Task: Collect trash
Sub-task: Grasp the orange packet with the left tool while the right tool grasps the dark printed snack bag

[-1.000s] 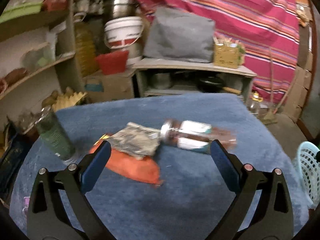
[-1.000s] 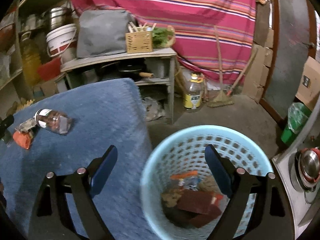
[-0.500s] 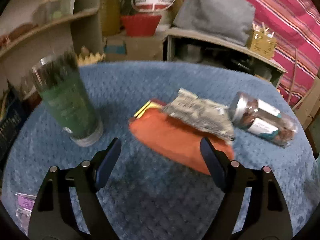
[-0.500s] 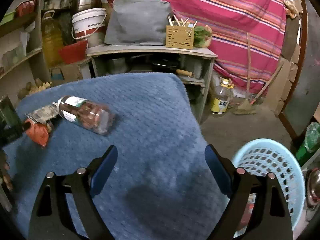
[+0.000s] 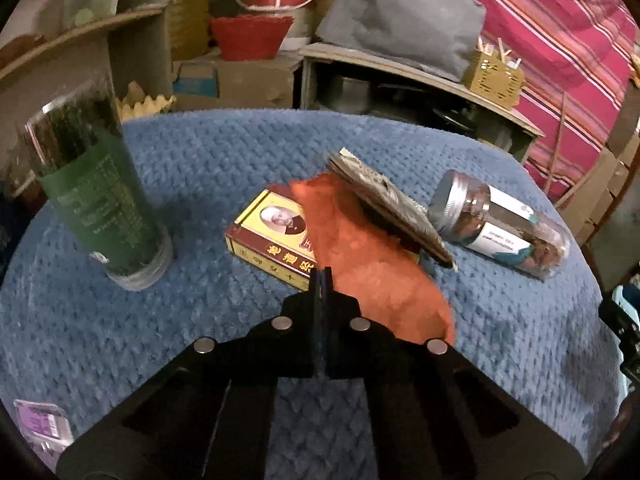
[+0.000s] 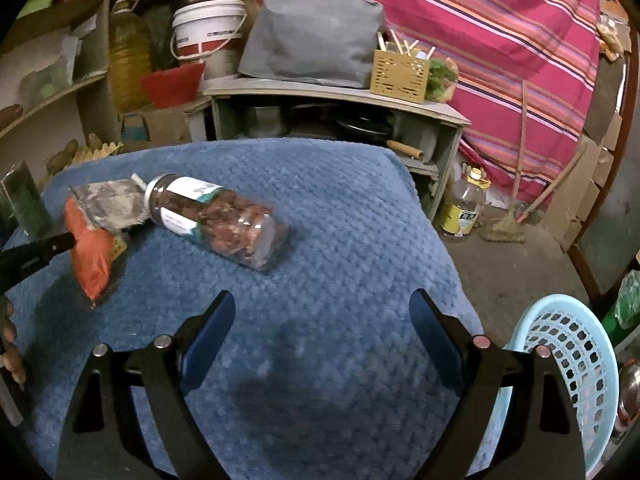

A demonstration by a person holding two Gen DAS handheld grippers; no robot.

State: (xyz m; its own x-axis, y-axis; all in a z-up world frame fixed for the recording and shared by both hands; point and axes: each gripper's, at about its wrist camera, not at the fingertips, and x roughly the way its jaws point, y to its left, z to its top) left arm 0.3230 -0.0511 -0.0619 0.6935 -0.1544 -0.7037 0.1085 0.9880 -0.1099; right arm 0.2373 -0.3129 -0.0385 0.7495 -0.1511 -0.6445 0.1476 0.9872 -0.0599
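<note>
A blue quilted cloth (image 6: pixel 328 208) covers the table in front of you, with the pale blue basket (image 6: pixel 568 364) on the floor off its right edge. That basket shows clearly only in your right wrist view.

On the cloth, the trash sits in a small pile. Your left gripper (image 5: pixel 322 276) is fully closed, pinching the near edge of an orange wrapper (image 5: pixel 360 252). A grey crumpled packet (image 5: pixel 388 204) rests on the wrapper's far end, and a yellow and red box (image 5: pixel 272 236) lies partly under it. That box is plain only in your left view.

A clear jar (image 6: pixel 224 216) lies on its side just beside the pile. Your right gripper (image 6: pixel 320 336) hovers near it, jaws wide and empty.

Likely risks: the thin pinch could slip, and lifting may tip the packet off or drag the box. The tall green jar (image 5: pixel 100 204) stands close on your left and could be knocked.
</note>
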